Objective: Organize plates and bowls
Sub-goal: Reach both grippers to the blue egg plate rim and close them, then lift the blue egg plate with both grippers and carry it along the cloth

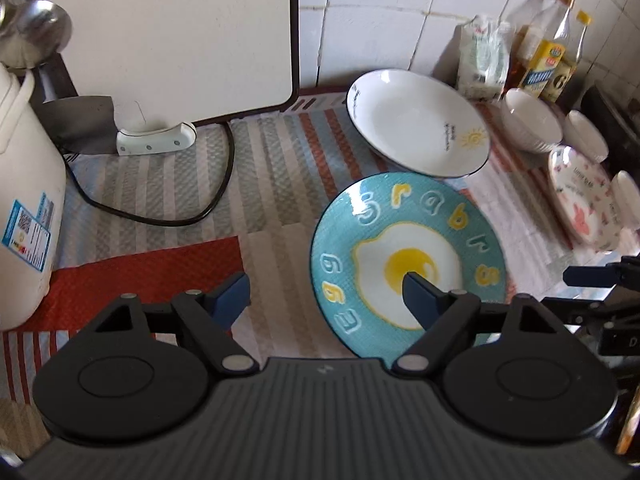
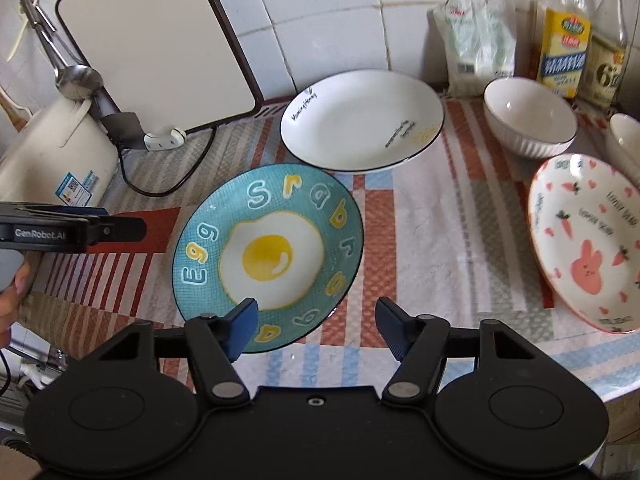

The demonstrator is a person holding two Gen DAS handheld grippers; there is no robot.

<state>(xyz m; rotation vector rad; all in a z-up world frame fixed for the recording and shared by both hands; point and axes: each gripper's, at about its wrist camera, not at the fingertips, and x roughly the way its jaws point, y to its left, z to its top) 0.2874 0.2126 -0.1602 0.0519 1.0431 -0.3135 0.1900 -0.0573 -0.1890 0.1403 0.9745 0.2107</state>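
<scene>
A teal plate with a fried-egg picture [image 1: 404, 264] [image 2: 268, 256] lies on the striped cloth. Behind it sits a white plate with a dark rim [image 1: 416, 120] [image 2: 362, 120]. A pink rabbit plate [image 1: 582, 196] [image 2: 588, 240] and a white ribbed bowl [image 1: 530, 120] [image 2: 530, 122] are to the right, with more white bowls [image 1: 586, 134] beyond. My left gripper [image 1: 324, 300] is open and empty, its right finger over the teal plate. My right gripper [image 2: 316, 320] is open and empty at the teal plate's near edge.
A white cutting board [image 1: 168, 36] leans on the tiled wall. A white rice cooker [image 1: 24, 200] with a black cord [image 1: 160, 216] stands at left. Oil bottles [image 2: 564, 40] and a bag [image 2: 476, 48] stand at back right. The counter edge runs at right [image 2: 600, 380].
</scene>
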